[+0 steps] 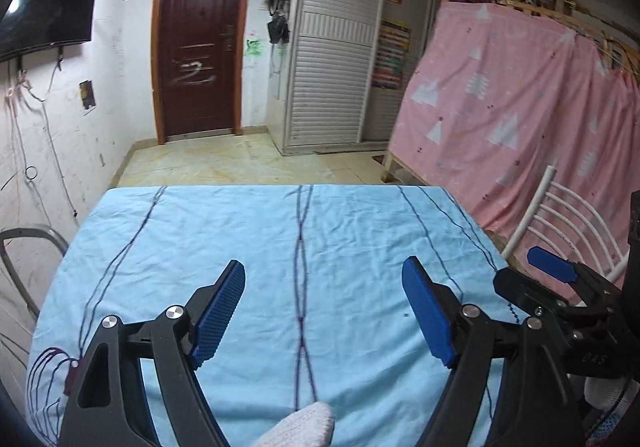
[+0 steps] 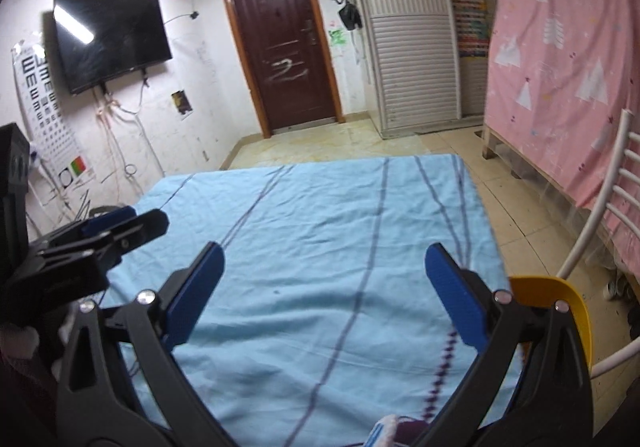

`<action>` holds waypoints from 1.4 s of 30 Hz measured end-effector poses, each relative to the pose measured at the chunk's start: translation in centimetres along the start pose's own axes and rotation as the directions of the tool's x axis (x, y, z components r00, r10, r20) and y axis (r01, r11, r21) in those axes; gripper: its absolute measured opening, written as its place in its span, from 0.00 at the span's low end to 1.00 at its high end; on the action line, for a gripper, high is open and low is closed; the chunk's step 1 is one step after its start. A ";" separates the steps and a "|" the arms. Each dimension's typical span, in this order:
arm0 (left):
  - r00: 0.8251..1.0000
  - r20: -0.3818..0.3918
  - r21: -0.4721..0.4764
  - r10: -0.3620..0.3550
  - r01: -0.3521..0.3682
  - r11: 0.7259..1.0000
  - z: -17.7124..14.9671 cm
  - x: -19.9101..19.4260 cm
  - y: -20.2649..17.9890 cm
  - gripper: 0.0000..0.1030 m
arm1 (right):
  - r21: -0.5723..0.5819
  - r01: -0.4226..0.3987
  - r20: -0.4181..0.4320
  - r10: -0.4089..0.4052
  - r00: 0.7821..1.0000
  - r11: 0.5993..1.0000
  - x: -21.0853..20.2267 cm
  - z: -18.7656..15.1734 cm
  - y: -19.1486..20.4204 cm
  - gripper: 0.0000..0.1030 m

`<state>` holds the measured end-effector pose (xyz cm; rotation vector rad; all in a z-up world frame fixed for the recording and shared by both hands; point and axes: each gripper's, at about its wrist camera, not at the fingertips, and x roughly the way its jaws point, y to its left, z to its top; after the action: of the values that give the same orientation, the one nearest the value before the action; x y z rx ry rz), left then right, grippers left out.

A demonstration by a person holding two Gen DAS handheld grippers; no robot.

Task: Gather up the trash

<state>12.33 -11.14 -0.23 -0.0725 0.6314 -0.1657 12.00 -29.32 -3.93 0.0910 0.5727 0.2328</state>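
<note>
Both tongs hang low over the near edge of the counter, side by side. Left tongs gape wide, blue pads apart with nothing between them, and a white gloved fingertip pokes up at the bottom of that view. Right tongs are spread just as wide and also hold nothing. A wrinkled light blue cloth with thin dark lines covers the counter from edge to edge; no trash shows on it in either view. Off the left edge a television hangs on the wall above an eye chart. Beyond the far edge stands a dark brown door. Past the right edge are a white chair, a yellow seat and a pink curtain.
</note>
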 end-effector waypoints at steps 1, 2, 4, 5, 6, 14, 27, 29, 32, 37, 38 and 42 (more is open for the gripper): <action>1.000 0.002 -0.006 0.005 -0.005 1.000 -0.2 -0.3 0.4 0.69 | -0.006 -0.005 -0.001 0.005 1.000 1.000 0.1 0.0 0.4 0.94; 1.000 0.004 -0.012 0.011 -0.010 1.000 -0.2 -0.5 1.0 0.69 | -0.014 -0.010 -0.002 0.010 1.000 1.000 0.1 0.1 0.8 0.94; 1.000 0.006 -0.023 0.022 -0.022 0.999 -0.2 -0.8 1.9 0.70 | -0.029 -0.015 -0.005 0.014 1.000 0.999 0.3 0.2 1.5 0.94; 1.000 0.008 -0.027 0.026 -0.026 0.999 -0.3 -0.9 2.1 0.70 | -0.036 -0.017 -0.006 0.016 1.000 0.999 0.3 0.3 1.8 0.94; 0.999 0.010 -0.032 0.034 -0.033 0.999 -0.3 -1.0 2.5 0.70 | -0.042 -0.018 -0.005 0.018 1.000 0.999 0.3 0.3 2.1 0.94; 0.999 0.018 -0.061 0.047 -0.046 0.997 -0.5 -1.4 3.8 0.70 | -0.051 -0.025 -0.010 0.024 1.000 0.998 0.6 0.7 3.0 0.94; 0.998 0.021 -0.069 0.054 -0.053 0.996 -0.5 -1.5 3.9 0.70 | -0.044 -0.027 -0.001 0.027 1.000 0.999 0.8 0.8 3.3 0.94; 0.998 0.021 -0.068 0.055 -0.054 0.996 -0.5 -1.5 3.9 0.70 | -0.045 -0.028 -0.002 0.028 1.000 0.999 0.7 0.7 3.1 0.94; 0.998 0.022 -0.069 0.055 -0.054 0.996 -0.5 -1.5 4.0 0.70 | -0.048 -0.028 0.000 0.028 1.000 0.998 0.6 0.8 3.0 0.94; 0.998 0.020 -0.074 0.057 -0.055 0.996 -0.6 -1.4 4.2 0.70 | -0.050 -0.027 -0.002 0.027 1.000 0.998 0.6 0.8 3.0 0.94; 0.998 0.018 -0.073 0.058 -0.056 0.996 -0.6 -1.4 4.2 0.70 | -0.051 -0.028 -0.002 0.027 1.000 0.998 0.6 0.8 3.0 0.94; 0.998 0.018 -0.075 0.060 -0.059 0.995 -0.6 -1.4 4.3 0.70 | -0.052 -0.027 0.000 0.027 1.000 0.998 0.6 0.9 3.1 0.94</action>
<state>11.45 -6.69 -0.38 -0.1267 0.6184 -0.0839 12.36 -26.23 -3.08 0.0487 0.5649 0.2733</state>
